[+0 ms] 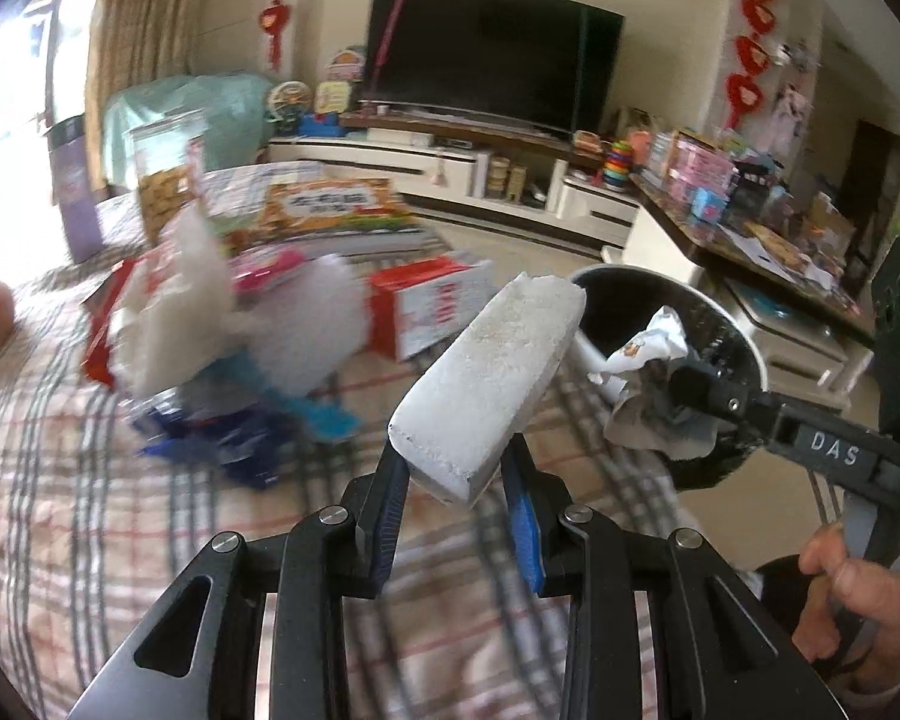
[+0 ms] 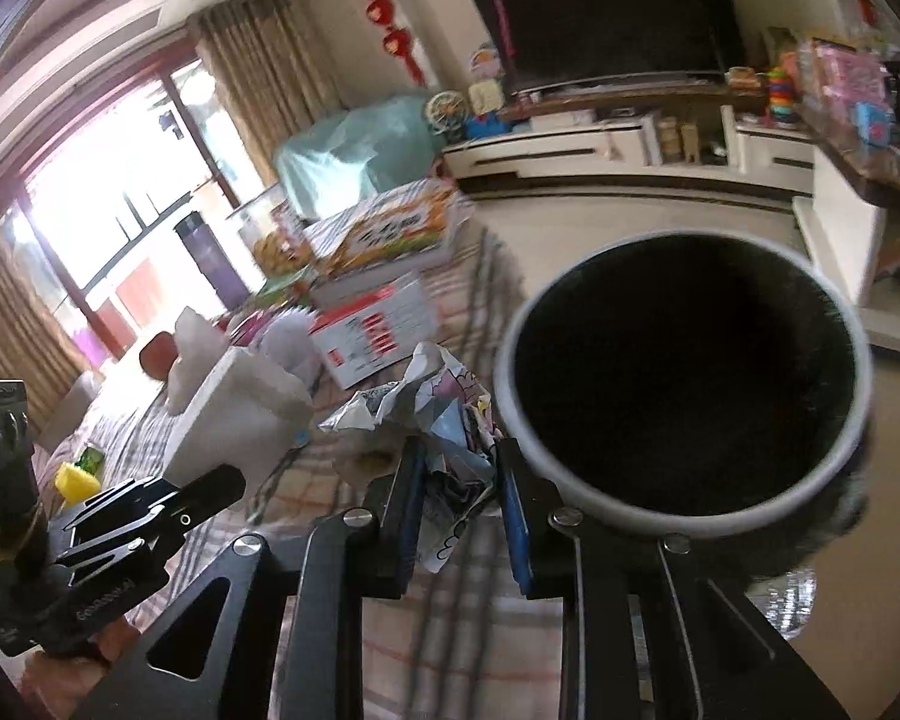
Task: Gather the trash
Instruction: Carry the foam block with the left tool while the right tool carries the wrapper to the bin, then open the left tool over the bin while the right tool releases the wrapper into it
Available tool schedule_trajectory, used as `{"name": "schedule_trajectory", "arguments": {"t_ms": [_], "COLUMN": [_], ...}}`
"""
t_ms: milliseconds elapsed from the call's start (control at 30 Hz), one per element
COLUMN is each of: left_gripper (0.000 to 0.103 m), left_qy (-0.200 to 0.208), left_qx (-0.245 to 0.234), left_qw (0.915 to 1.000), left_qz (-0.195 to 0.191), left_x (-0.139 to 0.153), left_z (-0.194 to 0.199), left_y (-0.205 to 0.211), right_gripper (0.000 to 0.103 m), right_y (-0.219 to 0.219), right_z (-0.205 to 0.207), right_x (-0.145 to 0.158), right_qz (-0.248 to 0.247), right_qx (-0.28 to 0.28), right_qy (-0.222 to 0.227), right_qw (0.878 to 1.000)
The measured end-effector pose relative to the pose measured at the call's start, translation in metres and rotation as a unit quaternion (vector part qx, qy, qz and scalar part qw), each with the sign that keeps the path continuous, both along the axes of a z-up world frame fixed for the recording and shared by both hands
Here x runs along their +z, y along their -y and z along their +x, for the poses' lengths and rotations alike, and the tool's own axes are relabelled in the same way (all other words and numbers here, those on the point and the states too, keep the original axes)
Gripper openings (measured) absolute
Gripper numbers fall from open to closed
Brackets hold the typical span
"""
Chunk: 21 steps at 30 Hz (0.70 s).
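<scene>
My left gripper (image 1: 453, 480) is shut on a white foam block (image 1: 486, 378) and holds it above the plaid tablecloth, left of the trash bin (image 1: 744, 330). The block also shows in the right wrist view (image 2: 234, 420). My right gripper (image 2: 456, 480) is shut on a crumpled printed paper wrapper (image 2: 444, 414) just left of the bin's white rim (image 2: 630, 510). In the left wrist view the right gripper (image 1: 690, 384) holds the wrapper (image 1: 642, 360) at the bin's near rim. The bin is round, with a black liner.
The plaid-cloth table (image 1: 60, 480) carries a red and white box (image 1: 426, 306), white foam pieces (image 1: 198, 294), blue packaging (image 1: 222, 432) and colourful boxes (image 1: 330, 204). A yellow sponge (image 2: 78, 480) lies at the left. A TV stand (image 1: 450, 168) and a cluttered side table (image 1: 750, 228) stand behind.
</scene>
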<state>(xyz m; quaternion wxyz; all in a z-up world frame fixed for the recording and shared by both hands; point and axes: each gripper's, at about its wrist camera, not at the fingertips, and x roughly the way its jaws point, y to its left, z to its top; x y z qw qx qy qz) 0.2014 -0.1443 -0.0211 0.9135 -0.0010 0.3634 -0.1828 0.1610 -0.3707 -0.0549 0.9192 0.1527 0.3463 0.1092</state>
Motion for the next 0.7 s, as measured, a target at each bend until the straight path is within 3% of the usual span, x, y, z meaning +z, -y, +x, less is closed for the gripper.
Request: {"name": "schedule_trajectory", "arguments": {"t_ms": [300, 700], "left_gripper": [0.031, 0.031], "left_qy": [0.001, -0.002], "left_qx": [-0.044, -0.074], "left_qw": [0.9990, 0.9968], "left_qz": [0.008, 0.030], "left_x": [0.006, 0.005], "left_z": [0.023, 0.054], "left_y": [0.036, 0.078], "right_gripper": [0.024, 0.024], "right_y": [0.059, 0.087], "right_z": [-0.007, 0.004], "right_x": [0.010, 0.009], "right_qz": [-0.002, -0.006], "right_qx": [-0.063, -0.087], "right_qy": [0.007, 0.000], "right_qw": [0.998, 0.996]}}
